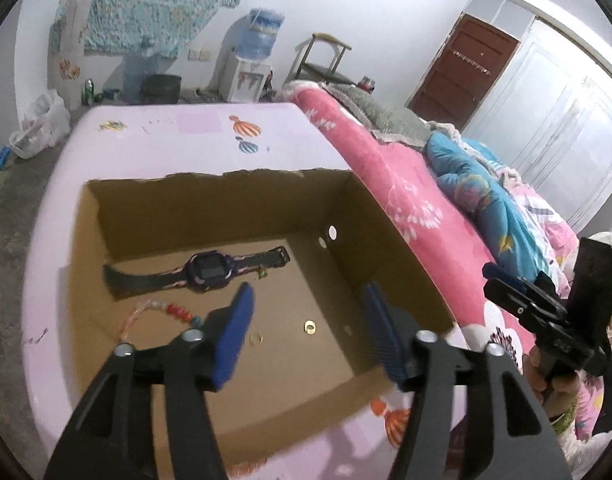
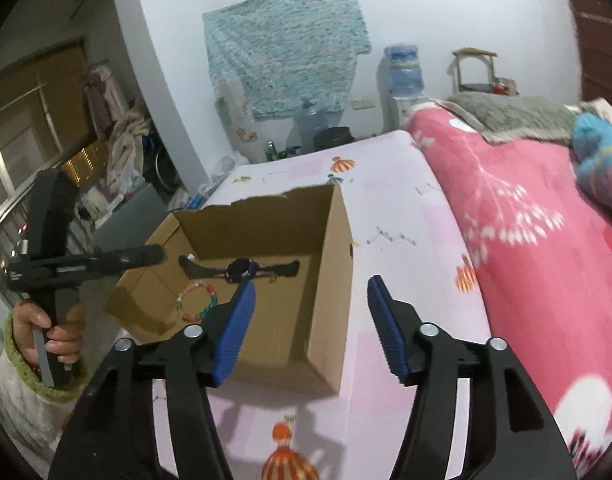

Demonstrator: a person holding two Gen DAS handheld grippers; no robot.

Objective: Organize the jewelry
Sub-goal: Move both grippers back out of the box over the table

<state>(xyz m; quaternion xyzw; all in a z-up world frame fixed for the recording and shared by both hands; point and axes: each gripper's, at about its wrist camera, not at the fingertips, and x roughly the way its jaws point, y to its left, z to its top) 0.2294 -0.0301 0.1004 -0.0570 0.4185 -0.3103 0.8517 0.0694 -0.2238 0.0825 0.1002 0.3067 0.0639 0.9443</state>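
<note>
Left wrist view showed the left gripper with jaws apart and empty above the open cardboard box. Inside lay a smartwatch at 11 o'clock, a beaded bracelet at 9, and a gold ring just below. The right gripper also stood apart, empty, over the pink sheet.

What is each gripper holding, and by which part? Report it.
Nothing. The left gripper and right gripper both have open, empty jaws; the watch lies in the cardboard box.
</note>
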